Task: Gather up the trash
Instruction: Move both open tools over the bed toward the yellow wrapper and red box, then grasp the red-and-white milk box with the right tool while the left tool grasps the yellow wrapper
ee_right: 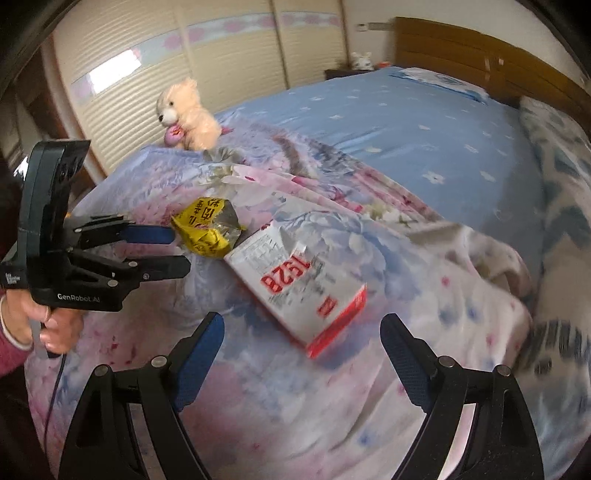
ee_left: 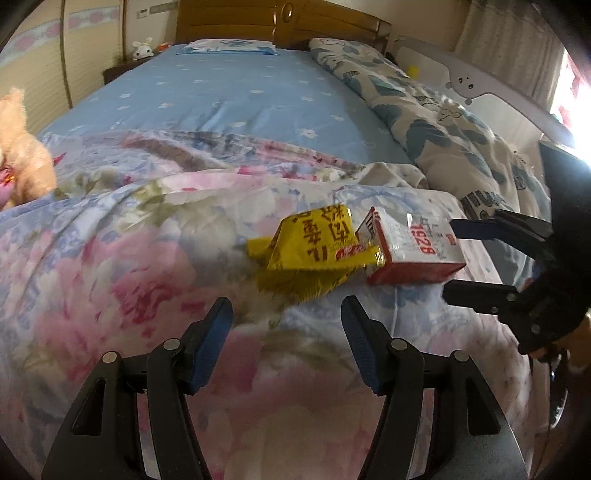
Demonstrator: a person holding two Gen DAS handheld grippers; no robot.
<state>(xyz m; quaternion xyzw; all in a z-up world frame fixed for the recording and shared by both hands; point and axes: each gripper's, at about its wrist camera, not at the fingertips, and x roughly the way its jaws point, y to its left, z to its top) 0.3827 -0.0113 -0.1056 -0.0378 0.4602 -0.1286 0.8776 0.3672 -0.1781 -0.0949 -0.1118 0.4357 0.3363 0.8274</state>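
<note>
A crumpled yellow snack wrapper (ee_left: 314, 247) lies on the floral quilt (ee_left: 129, 277), touching a torn white and red carton (ee_left: 413, 247) marked 1528. My left gripper (ee_left: 286, 310) stands open just short of the wrapper, nothing between its blue pads. My right gripper (ee_left: 452, 260) comes in from the right, open, its tips close to the carton's end. In the right wrist view the carton (ee_right: 295, 288) lies just ahead of the open right gripper (ee_right: 303, 325). The left gripper (ee_right: 181, 251), held by a hand, has its tips beside the wrapper (ee_right: 207, 229).
A cream plush bear (ee_right: 188, 114) sits at the quilt's far corner. Beyond the quilt are a blue sheet (ee_left: 229, 96), a pillow and a wooden headboard (ee_left: 280, 22). A rolled blue-patterned duvet (ee_left: 424, 122) runs along the right side, by a white bed rail (ee_left: 491, 92).
</note>
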